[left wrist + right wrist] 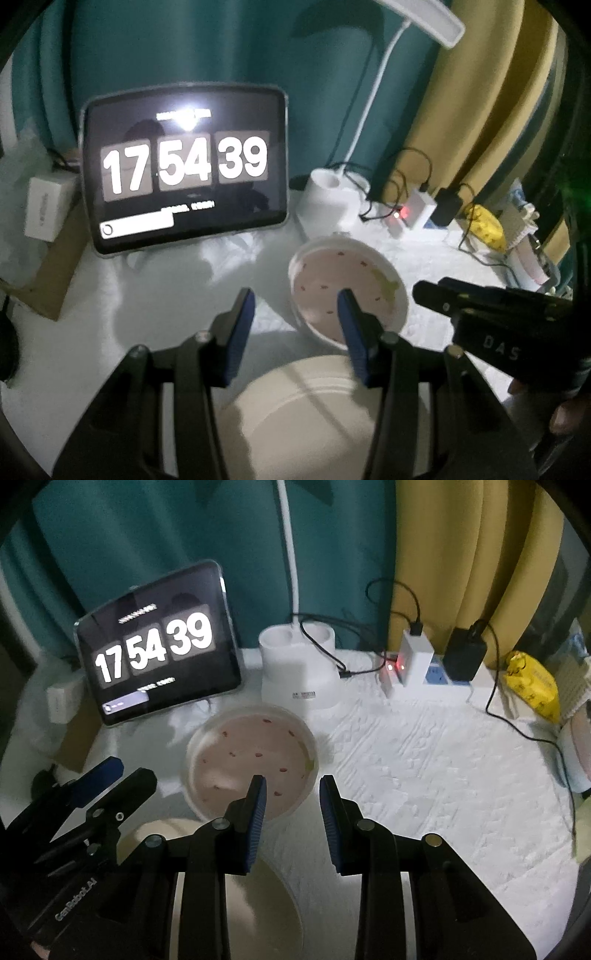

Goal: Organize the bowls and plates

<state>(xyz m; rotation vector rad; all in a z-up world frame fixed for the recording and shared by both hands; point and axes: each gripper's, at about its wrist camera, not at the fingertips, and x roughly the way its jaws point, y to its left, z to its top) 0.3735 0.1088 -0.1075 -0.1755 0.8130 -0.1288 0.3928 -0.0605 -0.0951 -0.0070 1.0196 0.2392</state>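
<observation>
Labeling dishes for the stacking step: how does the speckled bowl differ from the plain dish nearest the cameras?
The speckled bowl has red flecks and a yellow-green mark inside; the plain dish is unmarked cream. The speckled bowl sits farther back, near the lamp base; the plain dish lies under the gripper fingers, partly hidden. Both are round, pale, and rest on the white cloth.

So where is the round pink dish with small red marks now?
The round pink dish with red marks sits on the white cloth, in front of the lamp's white base, right of the clock tablet.
</observation>
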